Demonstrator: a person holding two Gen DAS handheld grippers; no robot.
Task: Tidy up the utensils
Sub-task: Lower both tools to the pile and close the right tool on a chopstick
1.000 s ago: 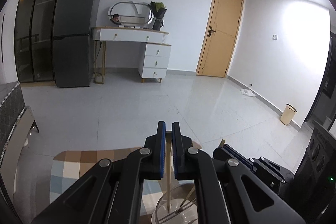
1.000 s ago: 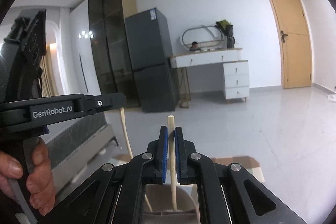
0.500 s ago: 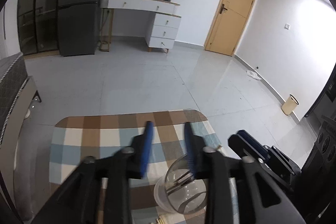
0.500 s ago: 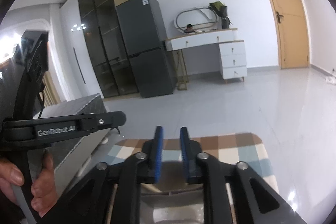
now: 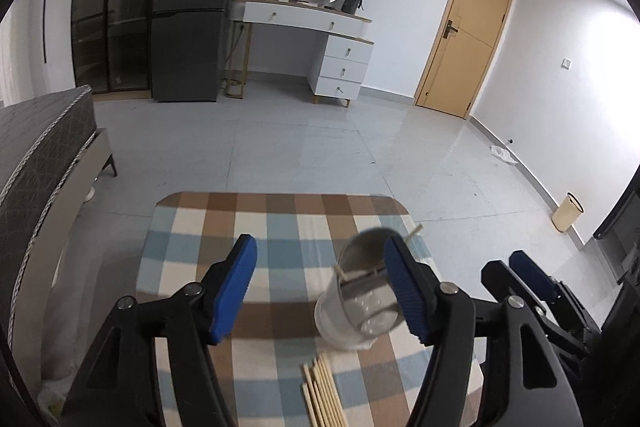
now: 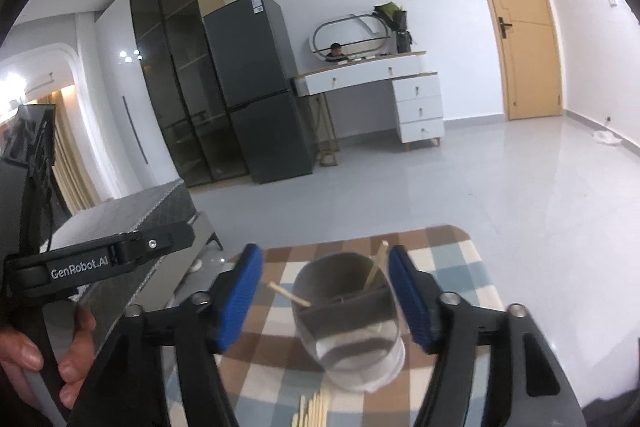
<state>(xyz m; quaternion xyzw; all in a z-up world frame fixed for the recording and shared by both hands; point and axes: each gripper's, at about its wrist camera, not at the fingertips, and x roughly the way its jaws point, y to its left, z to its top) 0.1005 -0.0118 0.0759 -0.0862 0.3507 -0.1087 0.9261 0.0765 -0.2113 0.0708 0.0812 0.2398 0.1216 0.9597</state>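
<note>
A clear cup-shaped utensil holder [image 5: 360, 291] with a divider stands on the checked tablecloth [image 5: 280, 223]; it also shows in the right wrist view [image 6: 348, 323]. Two wooden chopsticks [image 6: 290, 295] lean inside it. A bundle of loose chopsticks [image 5: 322, 393] lies on the cloth just in front of the holder, also in the right wrist view [image 6: 314, 409]. My left gripper [image 5: 320, 287] is open and empty, left of the holder. My right gripper [image 6: 324, 301] is open and empty, with the holder between its fingers' lines; its fingers [image 5: 532, 279] appear at the right in the left wrist view.
The small table's far edge [image 5: 280, 194] drops to a grey tiled floor. A dark bed or sofa [image 5: 36, 163] stands at the left. A fridge [image 5: 188, 11], a white dresser [image 5: 320, 43] and a door [image 5: 468, 31] line the far wall. A bin [image 5: 566, 211] stands at the right.
Both grippers were shut on a chopstick each over the holder. Both have opened and let the chopsticks drop into it, then pulled back and tilted down.
</note>
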